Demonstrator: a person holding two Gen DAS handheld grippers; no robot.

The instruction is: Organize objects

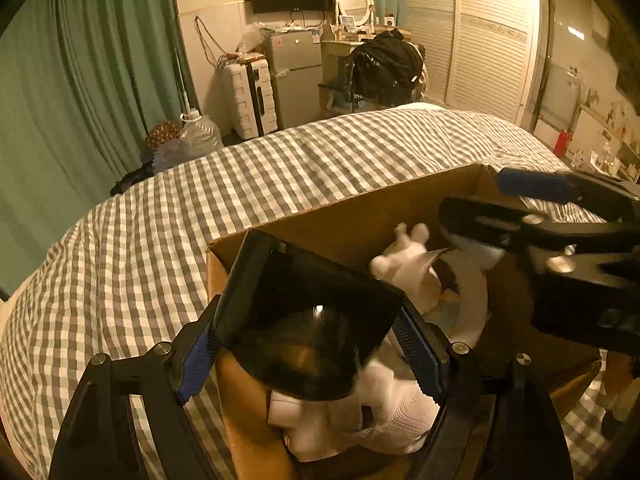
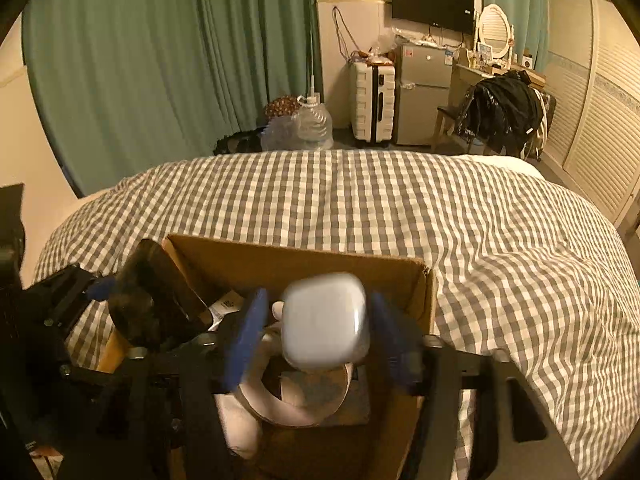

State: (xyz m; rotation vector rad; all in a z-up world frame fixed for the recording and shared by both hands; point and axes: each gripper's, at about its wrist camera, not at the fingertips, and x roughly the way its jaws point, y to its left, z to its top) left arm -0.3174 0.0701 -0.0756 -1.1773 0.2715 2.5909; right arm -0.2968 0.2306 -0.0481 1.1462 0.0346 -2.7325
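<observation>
Both tongs over the box (image 2: 296, 258) on the bed (image 2: 480, 220).
Left tongs (image 1: 316, 344) clenched on dark glossy case (image 1: 308, 320): rigid, slippery, gripped by its flat sides. Right tongs (image 2: 316, 336) released; smooth white case (image 2: 324, 320) lies blurred between the pads, contact unclear, probably light.

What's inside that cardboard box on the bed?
Inside the cardboard box lie a white plush toy and a roll of white tape. The left claw with its dark glossy object and the blurred white case cover the rest.
</observation>
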